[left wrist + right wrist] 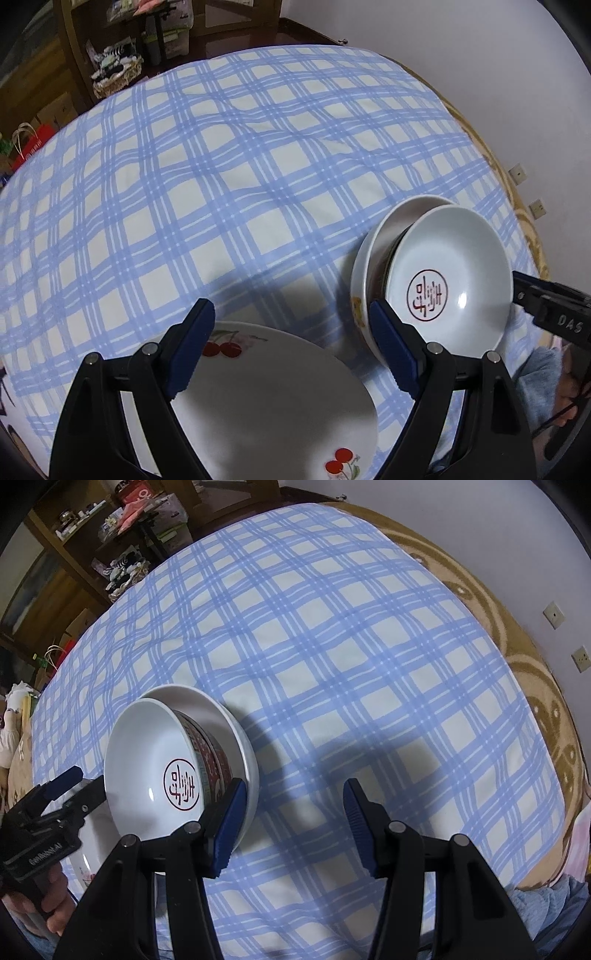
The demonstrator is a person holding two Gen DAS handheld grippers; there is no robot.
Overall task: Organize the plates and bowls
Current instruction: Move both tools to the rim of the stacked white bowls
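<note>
The left gripper (291, 354) hangs over the near edge of the checked blue-and-white cloth (229, 177), its blue fingers (194, 347) spread wide with nothing pinched. Directly beneath and between them lies a flat white cherry plate (273, 398), resting on the cloth; no pad touches it. Just right of the right-hand finger stands a stack of two bowls: a white bowl with a red seal mark (454, 280) sits tilted inside a larger white bowl (364, 258), the inner one's dark red outer wall showing between the rims.

In the right wrist view, the right gripper (295, 827) has its fingers (360, 823) parted about halfway, only bare cloth (332, 646) between them. The stacked bowls (155, 760) lie to the left, the outer bowl's rim (247, 753) right at the left-hand finger; whether they touch cannot be told. The left gripper (70, 786) sits at the bowls' left side, a hand (51, 904) gripping its handle.
</note>
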